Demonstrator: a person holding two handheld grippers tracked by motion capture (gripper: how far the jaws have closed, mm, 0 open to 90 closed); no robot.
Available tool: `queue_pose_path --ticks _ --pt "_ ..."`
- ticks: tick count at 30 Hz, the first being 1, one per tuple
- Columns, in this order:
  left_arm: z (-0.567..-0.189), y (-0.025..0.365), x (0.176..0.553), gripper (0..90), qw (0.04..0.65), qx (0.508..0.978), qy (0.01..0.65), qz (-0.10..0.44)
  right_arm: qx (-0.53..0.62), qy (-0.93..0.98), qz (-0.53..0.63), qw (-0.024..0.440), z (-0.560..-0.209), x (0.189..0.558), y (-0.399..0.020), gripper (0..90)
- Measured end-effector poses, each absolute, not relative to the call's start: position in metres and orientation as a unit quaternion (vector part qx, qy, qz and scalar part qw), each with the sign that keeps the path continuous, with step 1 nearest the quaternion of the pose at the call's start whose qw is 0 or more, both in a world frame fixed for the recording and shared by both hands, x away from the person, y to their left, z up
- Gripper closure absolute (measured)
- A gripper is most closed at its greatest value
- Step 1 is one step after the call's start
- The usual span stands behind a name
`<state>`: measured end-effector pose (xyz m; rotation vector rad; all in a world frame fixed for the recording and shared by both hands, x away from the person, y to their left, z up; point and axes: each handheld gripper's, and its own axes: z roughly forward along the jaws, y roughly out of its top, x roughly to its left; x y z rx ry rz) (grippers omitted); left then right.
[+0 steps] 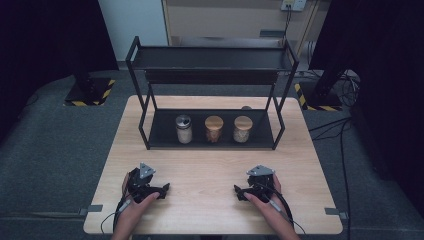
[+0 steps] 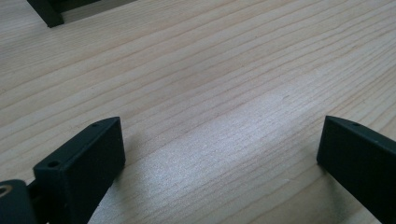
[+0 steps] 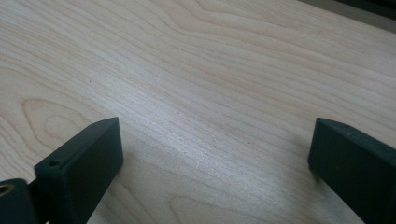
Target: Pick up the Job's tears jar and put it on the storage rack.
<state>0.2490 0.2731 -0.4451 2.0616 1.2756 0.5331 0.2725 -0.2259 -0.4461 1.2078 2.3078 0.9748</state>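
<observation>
While resting on bare table (image 1: 210, 200) before the rack (image 1: 210, 135), both jaw pairs wide, empty.
Next: reaching forward to three jars (image 1: 213, 129) on its lower shelf.

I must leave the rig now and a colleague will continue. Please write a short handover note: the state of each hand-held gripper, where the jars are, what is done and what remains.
Left hand-held gripper: open, holds nothing, resting on the light wooden table near its front edge, left side.
Right hand-held gripper: open, holds nothing, resting on the table, front right.
Things: three small glass jars stand in a row on the lower shelf of the black metal rack: the metal-lidded jar at the left, one wooden-lidded jar in the middle, the other wooden-lidded jar at the right.
Done: nothing visible; no jar is touched.
Left: seemingly all jar handling; both grippers are far from the rack.
</observation>
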Motion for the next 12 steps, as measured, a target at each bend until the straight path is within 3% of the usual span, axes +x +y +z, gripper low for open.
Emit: queue_pose_path --ticks 12 --pt "-0.4451 0.2727 0.2484 0.0 0.323 0.785 0.487 0.204 0.431 0.814 0.347 0.18 -0.4474 0.2707 -0.2255 2.1"
